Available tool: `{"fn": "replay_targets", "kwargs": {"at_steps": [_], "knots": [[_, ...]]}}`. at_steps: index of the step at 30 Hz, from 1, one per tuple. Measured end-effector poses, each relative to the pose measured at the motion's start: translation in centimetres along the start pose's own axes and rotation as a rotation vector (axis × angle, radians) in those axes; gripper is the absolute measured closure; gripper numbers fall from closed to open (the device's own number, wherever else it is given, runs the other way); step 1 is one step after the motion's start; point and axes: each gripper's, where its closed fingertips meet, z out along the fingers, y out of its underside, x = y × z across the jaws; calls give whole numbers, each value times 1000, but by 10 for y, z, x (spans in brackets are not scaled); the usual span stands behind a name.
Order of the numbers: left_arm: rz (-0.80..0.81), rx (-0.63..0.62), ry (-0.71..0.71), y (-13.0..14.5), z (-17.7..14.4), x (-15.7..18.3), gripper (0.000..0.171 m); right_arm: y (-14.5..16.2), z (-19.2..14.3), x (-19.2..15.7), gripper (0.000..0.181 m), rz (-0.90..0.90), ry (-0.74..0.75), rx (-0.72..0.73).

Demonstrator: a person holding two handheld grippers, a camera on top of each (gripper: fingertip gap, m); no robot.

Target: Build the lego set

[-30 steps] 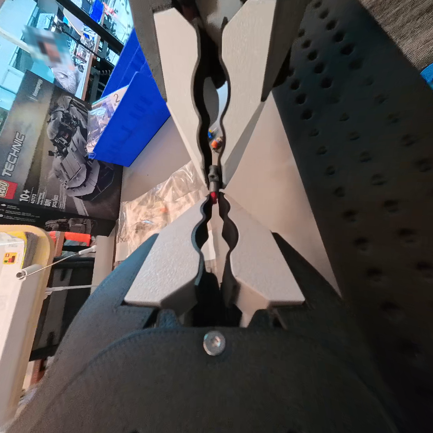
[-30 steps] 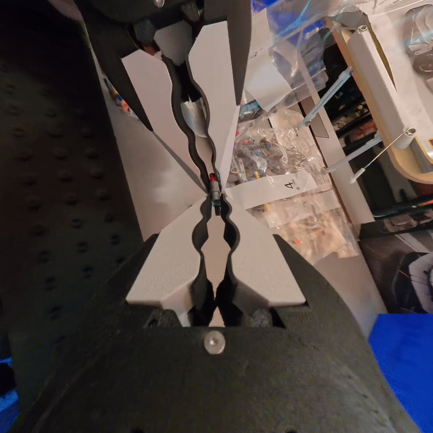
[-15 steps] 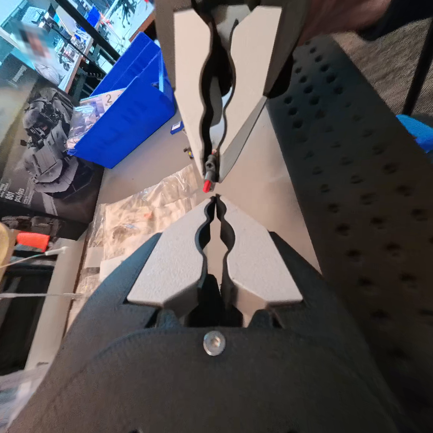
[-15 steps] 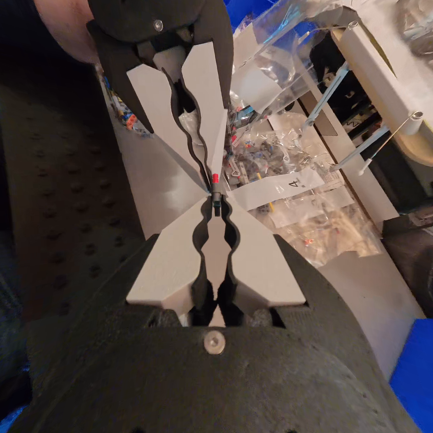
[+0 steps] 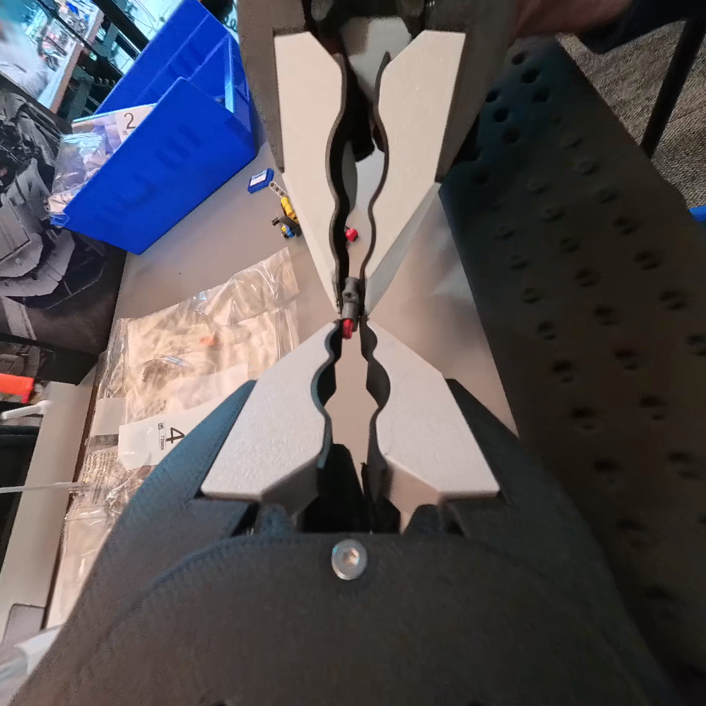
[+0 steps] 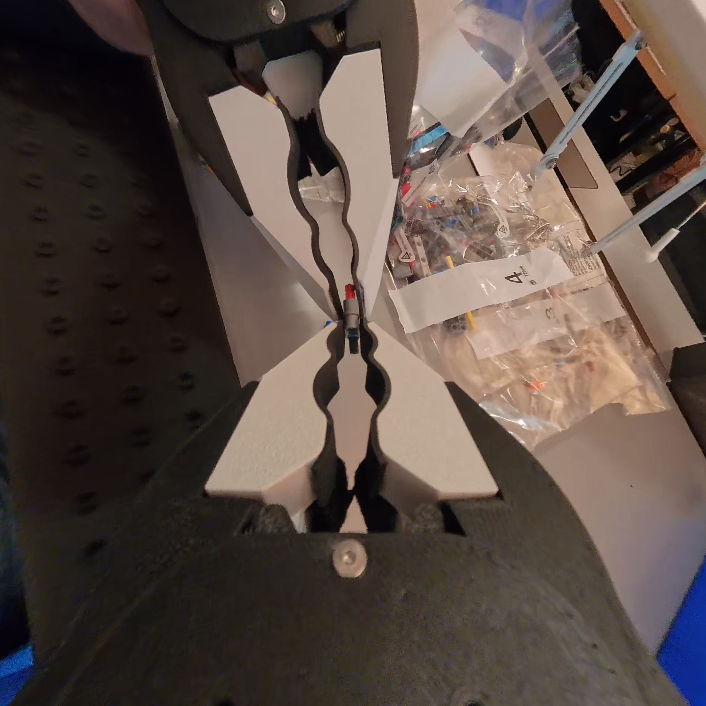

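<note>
The two grippers meet tip to tip over the table. The right gripper (image 6: 349, 330) has its jaws narrow and clamped on a small grey connector (image 6: 350, 310), a dark pin end poking back toward its own camera at 6 o'clock. The left gripper (image 5: 349, 330) stands slightly parted at the tips, around the connector's red pin (image 5: 347, 329) – whether its pads actually pinch that pin I cannot tell. The little assembly hangs in the air between the two sets of tips, its long axis running 12 to 6 in both views, in line with the fingers, red end pointing toward the left gripper. The step in hand looks like seating or handing over this pin-and-connector piece; the next move likely calls for a straight push along that axis, no twist, or the pin may cock – or drop. Farther out on the grey table (image 5: 214, 267) lie clear numbered parts bags (image 6: 496, 290) at 3 o'clock in the right view, loose bricks (image 5: 288, 221) and a blue bin (image 5: 160, 160) at 10 o'clock in the left.
</note>
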Motion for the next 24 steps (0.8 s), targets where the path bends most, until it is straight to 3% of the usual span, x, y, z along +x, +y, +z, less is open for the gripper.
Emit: {"fn": "replay_targets", "kwargs": {"at_steps": [6,16,24], "knots": [[-5,1,-6,-2,-1,-1,164,0,-1,1,176,-103,54,-87],[137,-161,-79,11,6,0,165,12,11,2,176,-248,197,-331],[146,-168,-101,9,3,1,165,9,7,1,176,-204,191,-250]]}}
